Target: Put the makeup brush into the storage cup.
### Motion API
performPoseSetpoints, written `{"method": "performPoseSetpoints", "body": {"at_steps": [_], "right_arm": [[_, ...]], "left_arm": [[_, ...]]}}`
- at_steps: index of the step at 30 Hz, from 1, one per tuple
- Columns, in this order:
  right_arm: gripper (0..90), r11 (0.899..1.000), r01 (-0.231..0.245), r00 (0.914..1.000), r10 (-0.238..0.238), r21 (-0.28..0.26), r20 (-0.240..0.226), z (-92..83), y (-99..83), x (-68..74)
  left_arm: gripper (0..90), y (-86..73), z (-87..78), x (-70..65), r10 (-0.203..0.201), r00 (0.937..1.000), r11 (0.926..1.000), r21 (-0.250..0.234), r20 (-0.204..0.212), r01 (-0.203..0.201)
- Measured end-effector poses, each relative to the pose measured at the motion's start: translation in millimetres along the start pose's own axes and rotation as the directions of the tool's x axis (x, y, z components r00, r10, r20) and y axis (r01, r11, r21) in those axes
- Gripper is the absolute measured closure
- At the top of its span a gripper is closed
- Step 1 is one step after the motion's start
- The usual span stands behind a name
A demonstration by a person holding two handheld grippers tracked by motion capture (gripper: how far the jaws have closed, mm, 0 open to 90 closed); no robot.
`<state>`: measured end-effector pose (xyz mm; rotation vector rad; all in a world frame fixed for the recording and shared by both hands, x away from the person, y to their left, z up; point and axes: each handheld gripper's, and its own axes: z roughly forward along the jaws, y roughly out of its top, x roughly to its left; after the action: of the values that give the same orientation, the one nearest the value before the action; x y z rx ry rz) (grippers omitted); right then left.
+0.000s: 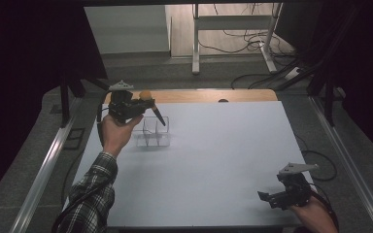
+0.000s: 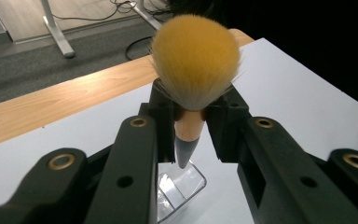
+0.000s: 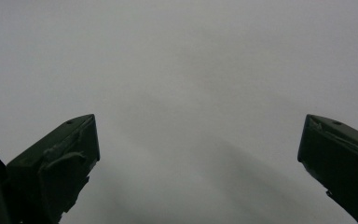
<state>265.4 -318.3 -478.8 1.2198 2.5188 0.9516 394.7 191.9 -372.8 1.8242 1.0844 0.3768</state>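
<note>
High view, left gripper (image 1: 143, 106): held up in the person's left hand (image 1: 118, 132) over the far left part of the white table (image 1: 223, 165), its grey three-cornered plate on top.
High view, grip: the jaws are closed on a makeup brush (image 1: 151, 106), clamped near its head.
High view, brush: the orange tuft sits just above the jaws; the dark handle slants down and away from the gripper toward the clear organizer.
High view, clear organizer (image 1: 152, 134): a see-through box with compartments, standing on the table right below the left gripper; the handle's tip hangs over its far right part. Whether the tip touches the box I cannot tell.
High view, right gripper (image 1: 272, 198): low at the near right corner of the table in the person's right hand, well apart from the brush and the box, jaws spread with nothing between them.
High view, sleeve (image 1: 90, 199): plaid, on the left forearm.

Left gripper view, left gripper (image 2: 189, 122): both black jaws press on the brush's tan ferrule from either side.
Left gripper view, makeup brush (image 2: 195, 65): the round orange tuft stands above the jaw tips, the grey handle end pointing down between them.
Left gripper view, clear organizer (image 2: 179, 189): directly under the handle tip, between the jaws' bases.
Left gripper view, wooden strip (image 2: 65, 100): the table's far edge, beyond the gripper.

Right gripper view, right gripper (image 3: 198, 140): jaws set wide apart, empty, with bare white table (image 3: 186, 70) ahead of them.
</note>
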Motion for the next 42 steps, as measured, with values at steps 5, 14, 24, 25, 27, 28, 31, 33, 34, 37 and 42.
{"method": "performPoseSetpoints", "body": {"at_steps": [5,14,24,25,27,28,31,33,34,37,42], "right_arm": [[0.0,1.0,0.002,1.0,-0.002,0.002,-0.002,0.4,-0.1,0.3],[0.0,1.0,0.01,0.9999,-0.01,0.002,-0.004,0.8,0.0,0.5],[0.0,1.0,0.01,0.9999,-0.01,0.004,-0.005,1.0,0.0,0.9],[0.0,1.0,0.01,0.9999,-0.01,0.004,-0.005,1.1,0.0,1.0],[0.0,1.0,0.011,0.9999,-0.011,0.005,-0.005,1.1,0.0,1.1],[0.0,1.0,0.01,0.9999,-0.01,0.005,-0.005,1.1,0.0,1.2],[0.0,1.0,0.011,0.9999,-0.011,0.007,-0.006,1.3,0.0,1.2],[0.0,1.0,0.013,0.9999,-0.013,0.008,-0.006,1.5,0.0,1.2],[0.0,1.0,0.013,0.9999,-0.013,0.008,-0.006,1.5,0.0,1.2],[0.0,1.0,0.014,0.9999,-0.014,0.009,-0.008,1.4,0.0,1.1],[0.0,1.0,0.015,0.9998,-0.015,0.011,-0.009,1.5,-0.1,1.2]], "left_arm": [[73.6,-2.8,4.7,0.4,-0.002,1.0,0.9999,0.01,-0.005,0.002],[73.6,-10.0,13.1,1.1,-0.005,0.9999,0.9996,0.027,-0.01,0.005],[73.6,-18.0,19.9,2.1,-0.009,0.9999,0.9991,0.04,-0.013,0.009],[73.6,-18.8,20.7,2.3,-0.01,0.9999,0.9991,0.041,-0.014,0.01],[73.6,-20.3,22.2,2.5,-0.01,0.9998,0.999,0.043,-0.016,0.011],[73.6,-21.0,23.1,2.6,-0.011,0.9998,0.999,0.044,-0.017,0.012],[73.6,-22.9,25.4,2.7,-0.011,0.9998,0.9988,0.048,-0.017,0.012],[73.6,-24.1,27.0,2.6,-0.012,0.9998,0.9987,0.05,-0.017,0.013],[73.6,-24.8,28.0,2.6,-0.014,0.9998,0.9987,0.049,-0.016,0.015],[73.6,-26.8,30.3,2.5,-0.012,0.9998,0.9984,0.055,-0.018,0.013],[73.6,-30.1,34.1,2.5,-0.017,0.9997,0.9981,0.058,-0.016,0.018]]}}
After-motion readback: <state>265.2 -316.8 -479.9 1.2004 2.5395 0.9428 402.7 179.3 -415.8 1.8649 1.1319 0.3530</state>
